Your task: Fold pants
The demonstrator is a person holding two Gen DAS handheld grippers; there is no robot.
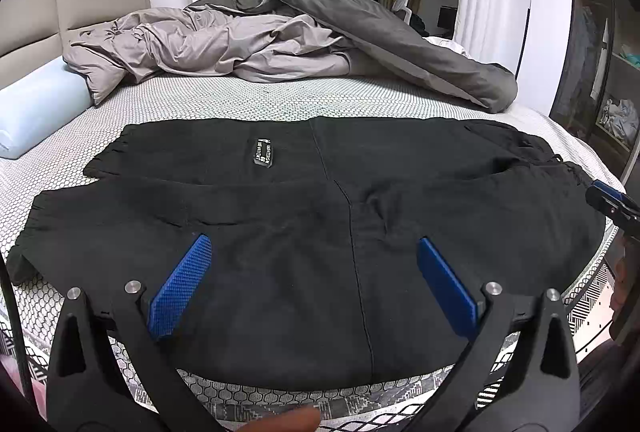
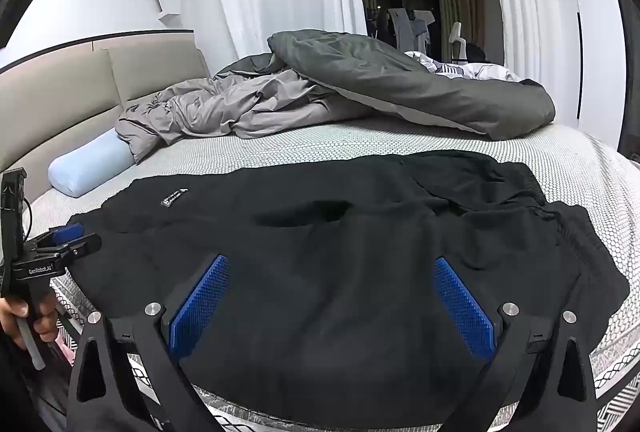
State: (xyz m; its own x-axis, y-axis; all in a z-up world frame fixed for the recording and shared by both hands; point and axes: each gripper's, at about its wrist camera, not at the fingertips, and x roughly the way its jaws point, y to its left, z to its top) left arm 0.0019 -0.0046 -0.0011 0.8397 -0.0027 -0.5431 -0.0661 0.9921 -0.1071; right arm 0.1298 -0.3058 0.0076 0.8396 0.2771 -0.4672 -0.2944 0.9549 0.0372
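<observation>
Left wrist view: soft black pants (image 1: 304, 232) on honeycomb-patterned mattress (image 1: 224, 100).

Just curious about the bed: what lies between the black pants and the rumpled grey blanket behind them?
Only bare mattress between the pants and the blanket, clearest in the left wrist view.

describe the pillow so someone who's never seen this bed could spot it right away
Start at the beige padded headboard on the left of the bed. At its foot, on the bare mattress, lies the pillow, partly tucked under the crumpled grey duvet. It is the only pale blue, smooth roll there.
</observation>
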